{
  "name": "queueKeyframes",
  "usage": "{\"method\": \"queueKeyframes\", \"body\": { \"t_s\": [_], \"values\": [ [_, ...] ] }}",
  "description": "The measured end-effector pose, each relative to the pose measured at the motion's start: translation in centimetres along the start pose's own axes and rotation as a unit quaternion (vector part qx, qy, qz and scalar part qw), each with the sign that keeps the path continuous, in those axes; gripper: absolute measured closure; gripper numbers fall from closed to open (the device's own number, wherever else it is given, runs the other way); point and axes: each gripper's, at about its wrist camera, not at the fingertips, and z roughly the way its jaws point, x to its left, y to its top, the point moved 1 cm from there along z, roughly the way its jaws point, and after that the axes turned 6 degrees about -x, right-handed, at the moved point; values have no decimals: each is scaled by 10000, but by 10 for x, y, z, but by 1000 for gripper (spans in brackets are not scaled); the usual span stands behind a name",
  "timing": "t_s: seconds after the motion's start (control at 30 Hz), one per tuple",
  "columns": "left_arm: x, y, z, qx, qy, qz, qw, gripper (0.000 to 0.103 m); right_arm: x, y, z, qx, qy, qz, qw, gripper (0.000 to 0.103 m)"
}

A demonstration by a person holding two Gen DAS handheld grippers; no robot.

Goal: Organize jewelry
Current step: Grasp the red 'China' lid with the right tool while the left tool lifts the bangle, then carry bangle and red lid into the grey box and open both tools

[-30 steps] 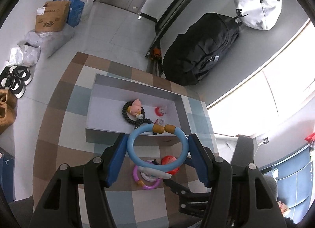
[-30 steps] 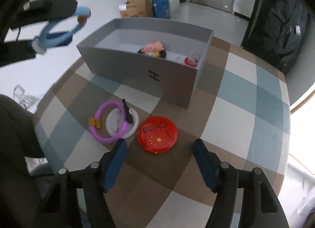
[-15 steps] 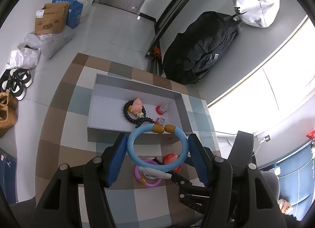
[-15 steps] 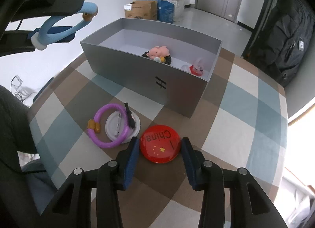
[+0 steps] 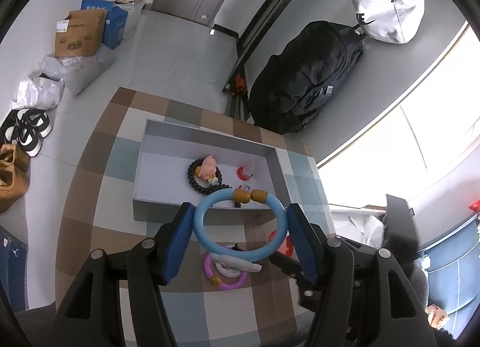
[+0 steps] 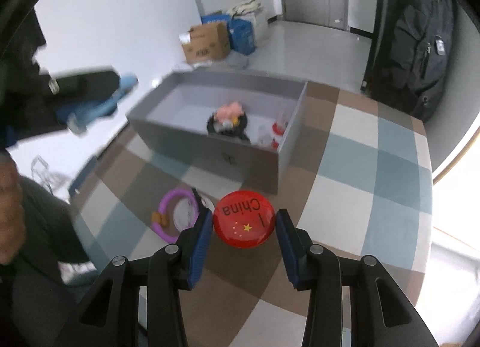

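Right now I judge two transfers are under way at once, both bound for the grey box [image 5: 207,215]. Starting on the left, my left gripper [image 5: 240,227] is clenched on the blue ring bracelet [image 5: 238,221], its pads pressing the ring's two sides and the tan beads at the ring's far edge; it hangs above the near wall of the box, not yet over the floor of it. Inside the box I see a black bead bracelet [image 5: 198,180] with a pink pig charm [image 5: 208,165] and, to its right, a small red-and-white trinket [image 5: 244,173]. My next move there, I think, is to carry the ring farther over the wall and only then let go, so it drops inside rather than onto the checked tablecloth [image 5: 90,227]. Near the box, on the cloth, the purple bracelet [image 6: 168,215] lies around a white disc [image 6: 186,212], untouched. Further right, my right gripper [image 6: 243,222] straddles the red badge [image 6: 243,219]: the left pad looks to be touching its edge, the right one shows a thin gap, so I cannot tell whether it grips. It needs a firm squeeze before lifting. The badge reads "China" with yellow stars; the box front bears a blurred mark I cannot read; the white bag [image 5: 387,8] far right shows a black swoosh-like logo.
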Motion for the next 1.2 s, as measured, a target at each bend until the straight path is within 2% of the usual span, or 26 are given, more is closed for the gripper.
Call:
{"method": "queueKeyframes", "body": {
  "t_s": [0.3, 0.5, 0.8, 1.2],
  "values": [
    [-1, 6, 5, -60, 95, 26, 9999, 45, 4, 25, -30, -693, 468, 258, 9962, 61],
    [2, 13, 9, -149, 118, -82, 9998, 45, 3, 45, -33, -906, 647, 395, 9930, 61],
    [8, 25, 19, -169, 222, -183, 9994, 45, -3, 68, -26, -1003, 832, 647, 9894, 61],
    [19, 41, 45, -32, 369, -419, 9984, 45, -15, 91, 2, -830, 939, 980, 9873, 61]
  ]
}}
